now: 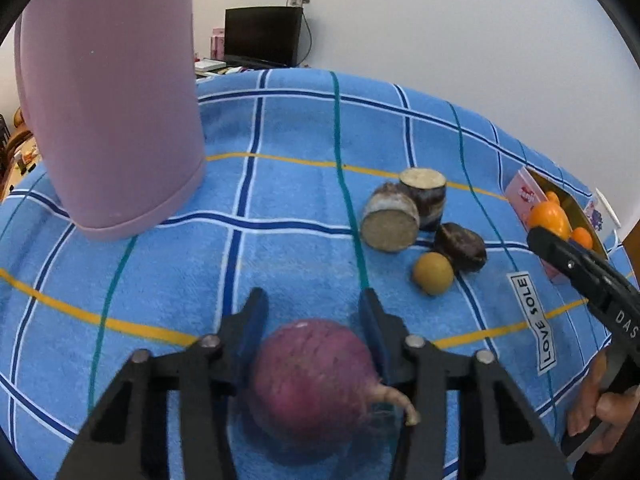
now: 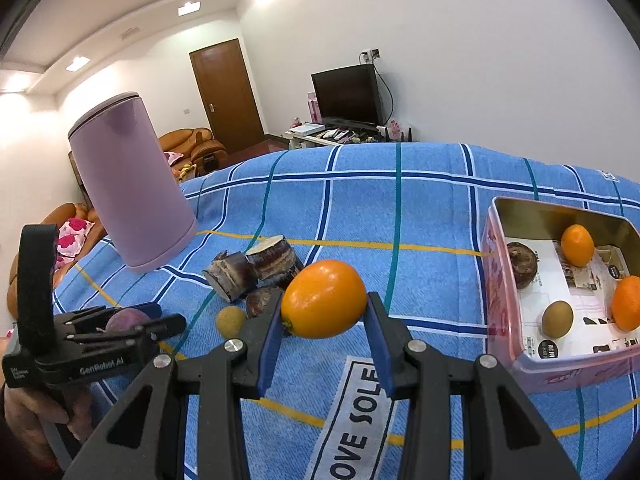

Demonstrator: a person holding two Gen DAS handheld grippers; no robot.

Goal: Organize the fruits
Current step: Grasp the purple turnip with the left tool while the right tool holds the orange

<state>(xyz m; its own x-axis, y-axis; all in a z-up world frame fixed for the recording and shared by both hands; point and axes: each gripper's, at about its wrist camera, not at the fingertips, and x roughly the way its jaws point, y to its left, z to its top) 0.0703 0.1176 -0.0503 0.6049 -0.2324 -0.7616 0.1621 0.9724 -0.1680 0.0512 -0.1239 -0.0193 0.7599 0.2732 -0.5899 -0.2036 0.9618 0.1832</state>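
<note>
The left gripper point(image 1: 314, 312) pinches a purple onion point(image 1: 316, 376) on the blue cloth point(image 1: 280, 200). The right gripper point(image 2: 324, 328) squeezes an orange point(image 2: 324, 298), left of the pink box point(image 2: 500, 292). 2 cut stumps point(image 1: 404, 208) lie far ahead.

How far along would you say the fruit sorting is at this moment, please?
Partly done. The pink tin already holds two oranges, a kiwi-like brown fruit and a dark round piece. In hand: the right hand-held gripper grips an orange fruit; the left hand-held gripper straddles a purple onion-like bulb. Left on the cloth: cut stem pieces, a dark fruit and a small tan fruit.
</note>
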